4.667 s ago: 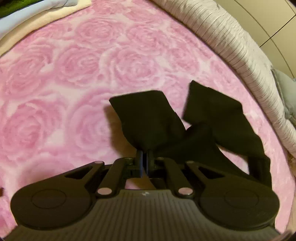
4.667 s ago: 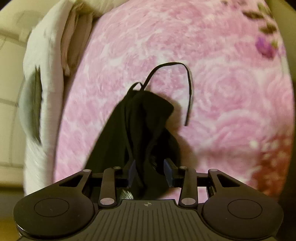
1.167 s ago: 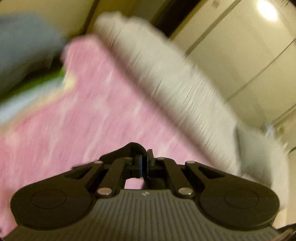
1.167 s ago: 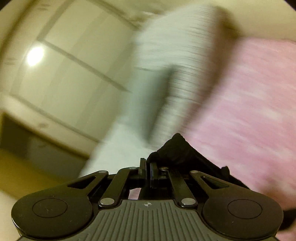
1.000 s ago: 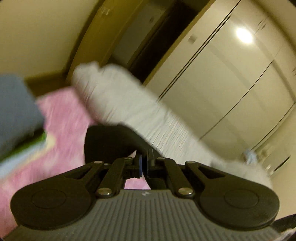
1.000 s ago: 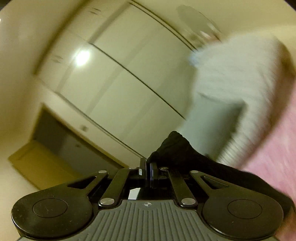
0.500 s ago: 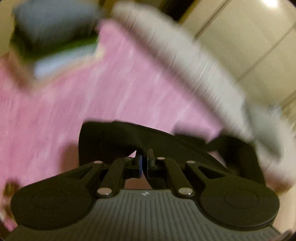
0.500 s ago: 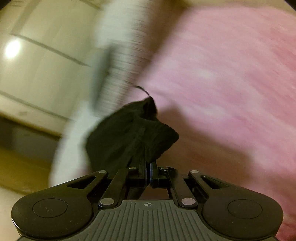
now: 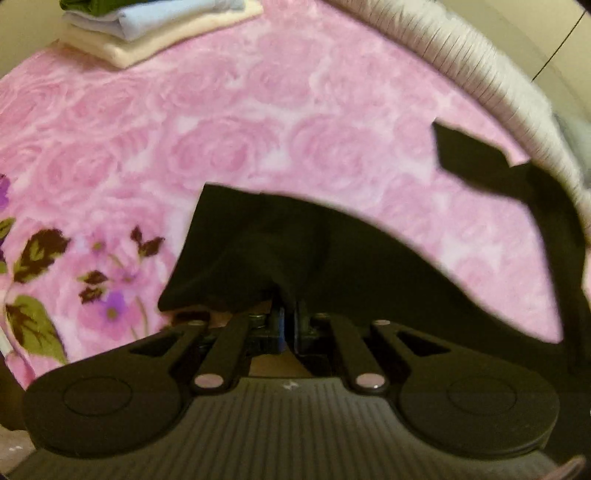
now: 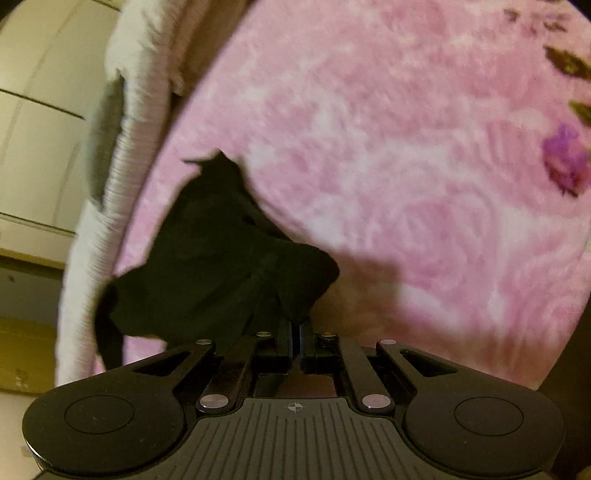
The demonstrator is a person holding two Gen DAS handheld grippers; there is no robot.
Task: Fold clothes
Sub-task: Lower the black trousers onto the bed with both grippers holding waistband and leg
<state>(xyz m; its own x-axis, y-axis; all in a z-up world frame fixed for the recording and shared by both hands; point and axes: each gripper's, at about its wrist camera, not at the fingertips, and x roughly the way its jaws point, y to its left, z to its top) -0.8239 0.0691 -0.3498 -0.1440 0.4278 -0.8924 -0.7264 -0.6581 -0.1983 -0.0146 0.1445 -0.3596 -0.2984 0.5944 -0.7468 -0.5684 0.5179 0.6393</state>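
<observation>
Left tool (image 9: 287,321) low centre of frame, clenched on the black garment (image 9: 280,240) — cloth sags away toward the right edge. Right tool (image 10: 295,332) also clamped on the same garment (image 10: 214,266), bunched left of centre. Pink rose blanket (image 9: 258,122) below both; grey ribbed bedding (image 9: 461,62) along upper right. Folded stack (image 9: 155,29) upper left, well apart — blanket bare between.

1. One black garment (image 9: 280,240), pinched in both my grippers.
2. Two grippers: my left (image 9: 289,325), my right (image 10: 295,341).
3. One stack of folded clothes (image 9: 155,27).
4. One pink rose blanket (image 9: 258,122).
</observation>
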